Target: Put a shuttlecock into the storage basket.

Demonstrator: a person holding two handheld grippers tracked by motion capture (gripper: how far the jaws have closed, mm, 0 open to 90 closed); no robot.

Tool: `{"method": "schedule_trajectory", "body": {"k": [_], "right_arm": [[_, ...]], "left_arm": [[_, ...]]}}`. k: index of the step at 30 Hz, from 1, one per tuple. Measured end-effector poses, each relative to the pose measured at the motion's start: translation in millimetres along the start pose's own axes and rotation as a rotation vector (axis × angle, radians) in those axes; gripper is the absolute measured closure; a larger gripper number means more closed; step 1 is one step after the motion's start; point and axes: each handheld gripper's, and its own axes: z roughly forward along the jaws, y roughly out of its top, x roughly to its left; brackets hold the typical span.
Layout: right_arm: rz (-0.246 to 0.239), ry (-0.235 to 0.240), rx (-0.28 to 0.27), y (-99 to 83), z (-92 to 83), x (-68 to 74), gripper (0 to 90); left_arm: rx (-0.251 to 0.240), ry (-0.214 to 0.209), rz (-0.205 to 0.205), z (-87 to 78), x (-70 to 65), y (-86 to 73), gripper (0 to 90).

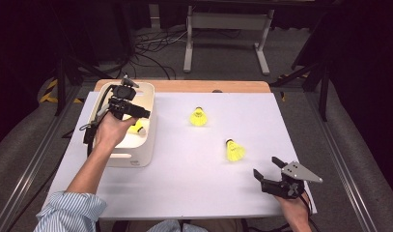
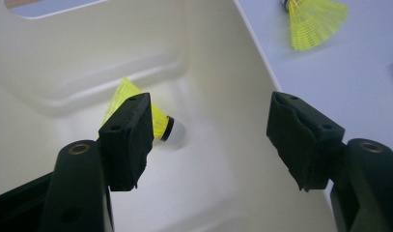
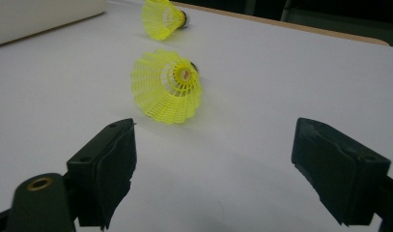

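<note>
So from where I'm standing it looks like a shuttlecock-sorting job: yellow birdies going into the white bin (image 1: pixel 148 140) at about 9 o'clock on the table (image 1: pixel 194 193). One shuttlecock in the bin (image 2: pixel 158 121) is lying on its side on the bin floor, cork end pointing toward the middle. The left gripper (image 1: pixel 136 112) hangs over the bin with its jaws spread wide and nothing between the pads, so that one is clearly let go, not gripped.

The other two are out on the white surface. The nearer shuttlecock (image 1: pixel 235 151) sits roughly at the centre, a bit toward 4 o'clock, and the far shuttlecock (image 1: pixel 198 117) is up toward 12 o'clock, near the bin's right wall. The right gripper (image 1: pixel 267 170) is parked low at 5 o'clock, jaws wide apart and empty, aimed at the nearer one, which lies with its skirt facing the gripper.

What could go wrong, as I see it:
- These things are feather-light and conical. If one jaw nudges the skirt before the other lands, I'd bet it rolls in an arc and scoots out of the grip.
- Squeezing the plastic skirt hard could crush it or make it pop out sideways.
- Pulling the left gripper out low could clip the bin rim and shove the bin, since it looks light.
- Reaching for the far one with the left, the trailing cable might snag on the bin.
</note>
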Motion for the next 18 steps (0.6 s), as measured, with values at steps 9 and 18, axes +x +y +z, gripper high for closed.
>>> {"method": "schedule_trajectory", "body": {"k": [9, 18], "right_arm": [[-0.002, 0.002, -0.003, 0.1, -0.2, 0.3, 16.6], [-0.002, 0.003, -0.003, 0.1, -0.3, 0.4, 16.6]], "left_arm": [[-0.016, -0.022, -0.008, -6.1, -2.7, -1.1, 33.5], [-0.024, -0.046, 0.012, -7.2, -15.3, 1.3, 32.5]]}}
